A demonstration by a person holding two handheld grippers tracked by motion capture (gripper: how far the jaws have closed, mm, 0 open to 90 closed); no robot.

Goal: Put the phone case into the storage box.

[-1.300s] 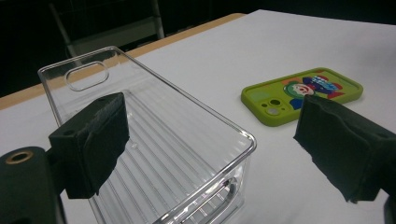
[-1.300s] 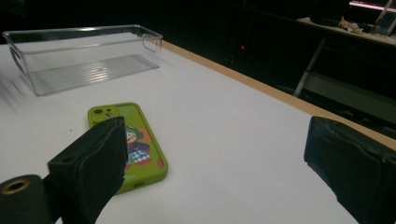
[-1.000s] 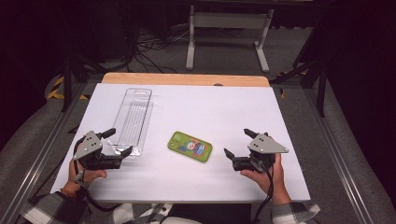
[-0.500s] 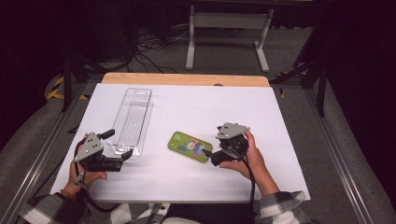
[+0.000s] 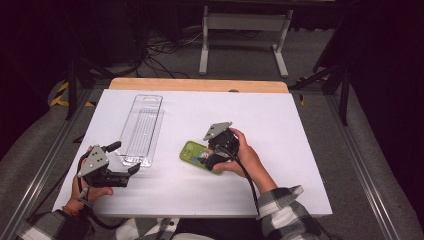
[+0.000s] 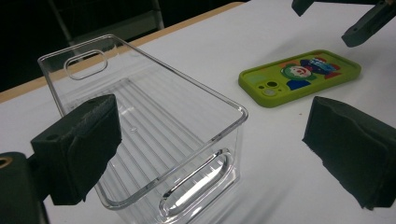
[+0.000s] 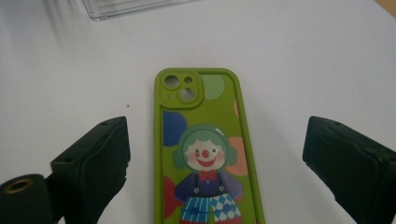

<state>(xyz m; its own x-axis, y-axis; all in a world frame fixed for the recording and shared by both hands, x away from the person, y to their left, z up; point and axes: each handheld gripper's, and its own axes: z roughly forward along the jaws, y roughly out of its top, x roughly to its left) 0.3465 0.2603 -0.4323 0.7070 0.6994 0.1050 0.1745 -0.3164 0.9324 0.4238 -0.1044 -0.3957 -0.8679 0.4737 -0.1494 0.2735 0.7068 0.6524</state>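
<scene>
A green phone case (image 5: 192,151) with a clown picture lies flat on the white table (image 5: 280,130), camera holes toward the clear bin. My right gripper (image 5: 208,159) hangs over its right end, open. In the right gripper view the phone case (image 7: 205,154) lies between the wide-apart jaws of the right gripper (image 7: 215,168), neither pad touching it. A long clear plastic bin (image 5: 141,129) stands empty at the left. My left gripper (image 5: 125,158) rests open at the bin's near end. In the left gripper view the bin (image 6: 140,116) and phone case (image 6: 301,74) lie ahead of the left gripper (image 6: 217,144).
The table's wooden far edge (image 5: 200,84) runs behind the white sheet. Metal frame rails (image 5: 360,165) flank both sides. A white stand (image 5: 240,30) and cables sit on the floor beyond. The right gripper's jaw tips (image 6: 369,23) show above the phone case in the left gripper view.
My right gripper has moved left from the table's right side to over the phone case, staying open. The left gripper has hardly moved.
</scene>
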